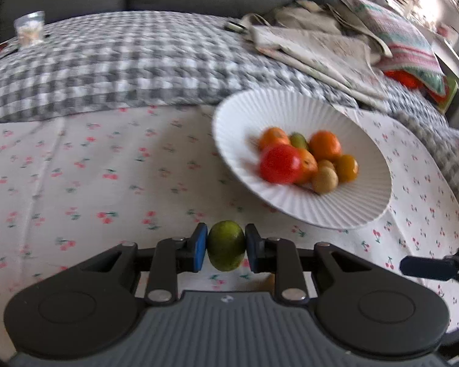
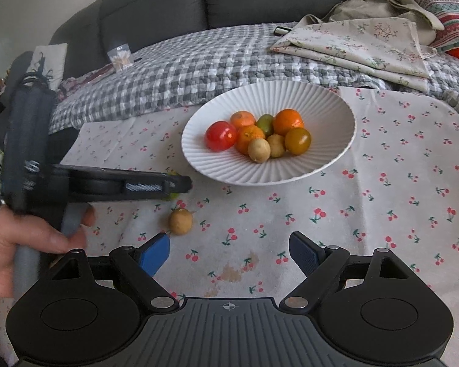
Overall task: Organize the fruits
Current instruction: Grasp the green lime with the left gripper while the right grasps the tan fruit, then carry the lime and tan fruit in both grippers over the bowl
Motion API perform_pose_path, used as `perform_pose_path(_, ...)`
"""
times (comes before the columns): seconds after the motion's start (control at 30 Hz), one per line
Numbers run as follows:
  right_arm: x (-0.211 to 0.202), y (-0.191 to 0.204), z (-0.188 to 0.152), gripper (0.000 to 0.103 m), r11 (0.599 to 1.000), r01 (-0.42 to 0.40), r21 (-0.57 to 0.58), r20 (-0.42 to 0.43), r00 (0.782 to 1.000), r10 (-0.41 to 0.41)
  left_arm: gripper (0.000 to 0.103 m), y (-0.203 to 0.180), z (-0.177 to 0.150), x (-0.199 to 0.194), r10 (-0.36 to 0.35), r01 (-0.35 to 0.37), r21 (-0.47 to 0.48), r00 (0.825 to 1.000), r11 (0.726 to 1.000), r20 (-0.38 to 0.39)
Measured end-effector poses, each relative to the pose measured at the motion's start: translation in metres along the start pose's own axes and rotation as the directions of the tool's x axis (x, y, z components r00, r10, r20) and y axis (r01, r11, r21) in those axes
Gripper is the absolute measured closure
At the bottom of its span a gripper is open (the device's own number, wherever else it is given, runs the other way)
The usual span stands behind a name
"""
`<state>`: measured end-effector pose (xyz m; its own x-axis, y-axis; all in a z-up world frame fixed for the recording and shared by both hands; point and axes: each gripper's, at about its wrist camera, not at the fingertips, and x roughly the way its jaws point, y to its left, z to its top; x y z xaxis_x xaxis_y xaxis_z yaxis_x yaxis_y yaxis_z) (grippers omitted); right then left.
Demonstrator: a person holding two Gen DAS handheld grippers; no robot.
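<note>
Green fruit (image 1: pixel 226 245) is clamped in left gripper (image 1: pixel 226 246) for transfer to plate (image 1: pixel 229 116); right gripper (image 2: pixel 229 255) is held wide, empty.

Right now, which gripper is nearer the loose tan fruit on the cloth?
Right. The right gripper sits open just short of the tan fruit; the left gripper, gripping a green fruit, hovers beyond it.
</note>
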<state>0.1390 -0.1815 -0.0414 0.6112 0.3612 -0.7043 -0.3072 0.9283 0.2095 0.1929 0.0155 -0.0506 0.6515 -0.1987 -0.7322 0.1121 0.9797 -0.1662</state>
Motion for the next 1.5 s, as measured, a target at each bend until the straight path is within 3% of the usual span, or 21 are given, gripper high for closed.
perform_pose_path(0.17, 0.019, 0.009, -0.001, 0.017, 1.0, -0.014, -0.022, 0.0, 1.0, 0.014, 0.078, 0.014, 0.002, -0.015, 0.057, -0.057, -0.02, 0.998, 0.998, -0.002)
perform_pose_path(0.4, 0.04, 0.033, -0.006, 0.022, 0.994, -0.03, -0.104, 0.023, 0.999, 0.032, 0.078, 0.021, 0.006, -0.022, 0.05, -0.049, -0.044, 0.999, 0.998, 0.01)
perform_pose_path(0.8, 0.063, 0.048, -0.005, 0.07, 0.989, -0.027, -0.147, 0.053, 0.998, 0.035, 0.078, 0.016, 0.005, -0.021, 0.058, -0.057, -0.023, 0.998, 0.998, 0.011)
perform_pose_path(0.83, 0.064, 0.049, -0.005, 0.079, 0.988, -0.024, -0.152, 0.054, 0.998, 0.033, 0.078, 0.015, 0.005, -0.021, 0.06, -0.06, -0.019, 0.998, 0.998, 0.012)
perform_pose_path(1.5, 0.006, 0.039, 0.016, 0.078, 0.996, -0.072, -0.056, 0.071, 0.995, 0.076, 0.078, -0.005, 0.009, -0.035, 0.022, -0.024, 0.033, 0.999, 0.999, 0.049)
